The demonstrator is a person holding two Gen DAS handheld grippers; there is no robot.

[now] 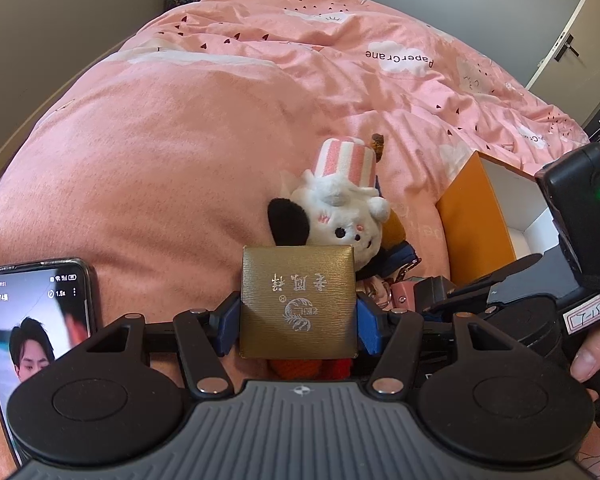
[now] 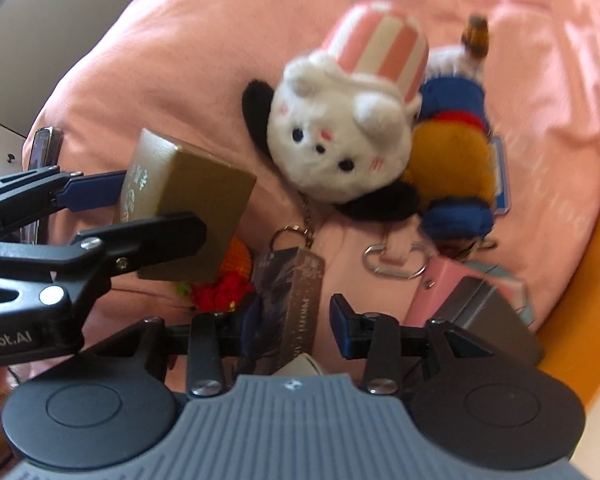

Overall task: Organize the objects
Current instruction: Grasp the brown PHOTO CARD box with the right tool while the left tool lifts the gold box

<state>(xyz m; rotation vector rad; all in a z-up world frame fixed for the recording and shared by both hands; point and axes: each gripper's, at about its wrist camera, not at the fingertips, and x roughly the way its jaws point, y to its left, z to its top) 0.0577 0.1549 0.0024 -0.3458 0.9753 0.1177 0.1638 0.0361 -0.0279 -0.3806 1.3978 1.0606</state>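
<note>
My left gripper [image 1: 298,316] is shut on a gold box [image 1: 298,296] with printed characters, its blue pads pressing both sides. The right wrist view shows the same gold box [image 2: 192,208] held above the pink bedding at the left. My right gripper [image 2: 298,324] points down over a pile of small things and stands open. A dark card box [image 2: 292,304] is upright between its fingers, against the left pad, with a gap to the right pad. Just beyond lie a white plush with a pink striped hat [image 2: 340,136] and a brown plush in blue [image 2: 452,152].
An orange box with a white inside [image 1: 480,208] stands open at the right. A phone [image 1: 40,320] with a lit screen lies at the left. A pink case [image 2: 432,284], a grey box [image 2: 484,312], a carabiner [image 2: 392,264] and a red knitted item [image 2: 224,280] crowd the pile.
</note>
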